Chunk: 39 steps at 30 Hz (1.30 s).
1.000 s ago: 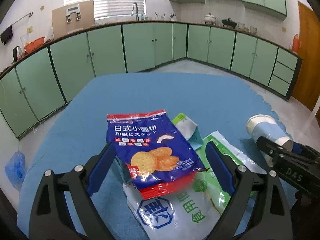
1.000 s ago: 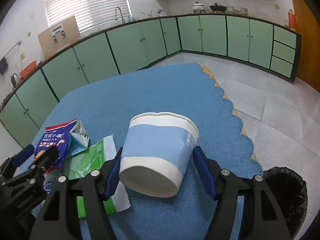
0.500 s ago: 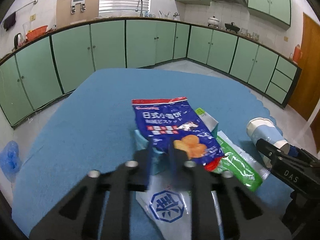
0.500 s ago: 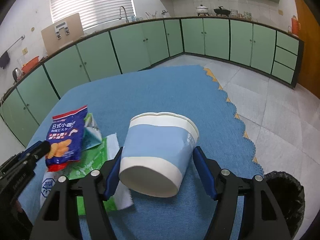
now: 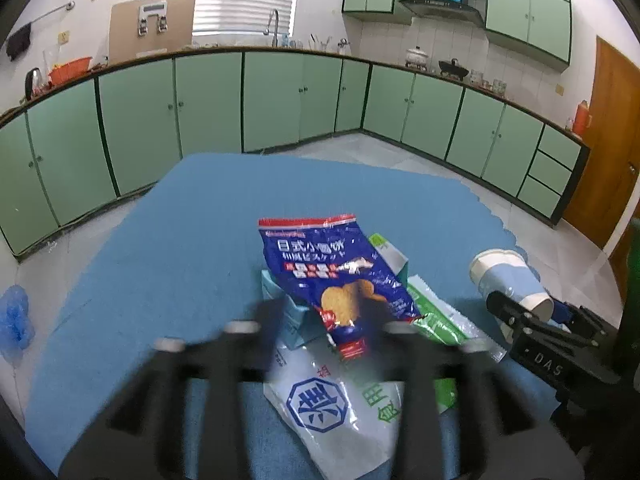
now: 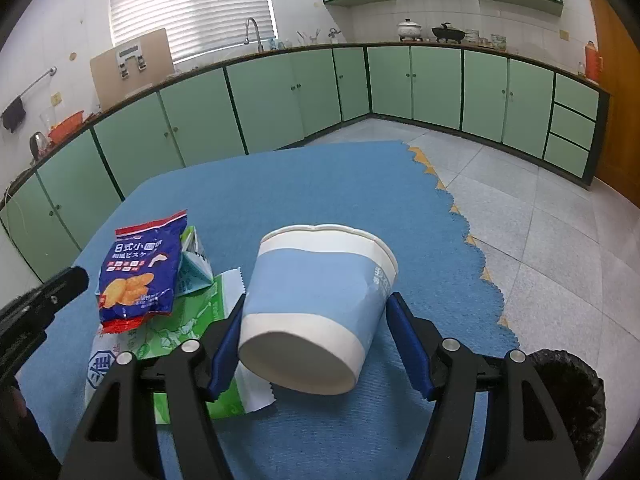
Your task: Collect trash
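Blue-and-white paper cup (image 6: 320, 304) lies on its side between the right gripper (image 6: 316, 344) blue pads, mouth away from camera; left pad touches the cup, right pad looks just off it, so a firm clamp can't be confirmed. Inside of cup hidden. Left of it, a trash pile on the blue carpeted tabletop (image 6: 304, 184): dark blue cracker bag with red edges and Japanese print (image 5: 336, 276) on top, teal-and-white carton (image 5: 390, 254) beneath, green-and-white wrapper (image 6: 192, 320), clear plastic bag with a blue hexagon logo (image 5: 324, 404) nearest. Left gripper (image 5: 324, 316) is motion-blurred; jaws have just been opening, part way apart, bag's lower end between them, contact unclear. "DAS" reads on the right gripper's body in the left view. Black-lined trash bin (image 6: 568, 396) at lower right, cut off, contents not visible.
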Tool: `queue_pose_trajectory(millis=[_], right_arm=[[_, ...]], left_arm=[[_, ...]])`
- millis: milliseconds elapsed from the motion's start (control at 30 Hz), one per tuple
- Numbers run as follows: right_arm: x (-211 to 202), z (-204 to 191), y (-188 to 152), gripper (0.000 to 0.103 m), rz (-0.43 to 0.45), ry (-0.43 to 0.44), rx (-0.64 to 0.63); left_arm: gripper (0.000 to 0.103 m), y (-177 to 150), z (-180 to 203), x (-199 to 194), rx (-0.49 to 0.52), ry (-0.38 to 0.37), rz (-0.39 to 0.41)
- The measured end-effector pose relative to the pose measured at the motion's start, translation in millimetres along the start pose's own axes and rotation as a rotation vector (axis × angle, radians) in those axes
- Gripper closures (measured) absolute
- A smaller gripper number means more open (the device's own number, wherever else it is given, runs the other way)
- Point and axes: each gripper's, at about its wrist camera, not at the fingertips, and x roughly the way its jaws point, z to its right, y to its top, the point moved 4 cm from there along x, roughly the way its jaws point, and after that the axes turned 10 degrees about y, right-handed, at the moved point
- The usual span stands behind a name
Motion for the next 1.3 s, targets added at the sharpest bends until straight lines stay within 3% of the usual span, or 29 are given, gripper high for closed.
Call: queue_pose_trajectory(millis=[200, 367, 600, 800, 833, 900, 1067, 1167, 1300], right_arm=[[-3, 8, 4, 0.036, 0.007, -0.011, 0.010], [-6, 18, 4, 0.036, 0.009, -0.024, 0.023], [-5, 25, 3, 0.036, 0.005, -0.022, 0.045], [-4, 25, 1, 0.036, -0.002, -0.022, 0.044], [-3, 24, 1, 0.036, -0.004, -0.023, 0.042], [-3, 23, 1, 0.036, -0.005, -0.024, 0.039], [-3, 21, 0, 0.036, -0.002, -0.024, 0.039], [-3, 22, 1, 0.036, -0.003, -0.024, 0.037], [-4, 19, 1, 0.036, -0.001, -0.025, 0.027]], left_arm=[[0.043, 1, 21, -2, 0.061, -0.003, 0.017], [0.027, -1, 45, 3, 0.123, -0.005, 0.018], [0.024, -5, 54, 29, 0.154, 0.064, -0.028], [0.024, -11, 48, 43, 0.135, 0.077, -0.075], [0.026, -12, 47, 43, 0.135, 0.076, -0.077], [0.039, -13, 46, 45, 0.128, 0.060, -0.089], [0.090, -15, 32, 56, 0.045, -0.013, -0.155], [0.101, -16, 21, 58, -0.012, -0.044, -0.171], [0.103, -19, 12, 52, -0.034, -0.057, -0.150]])
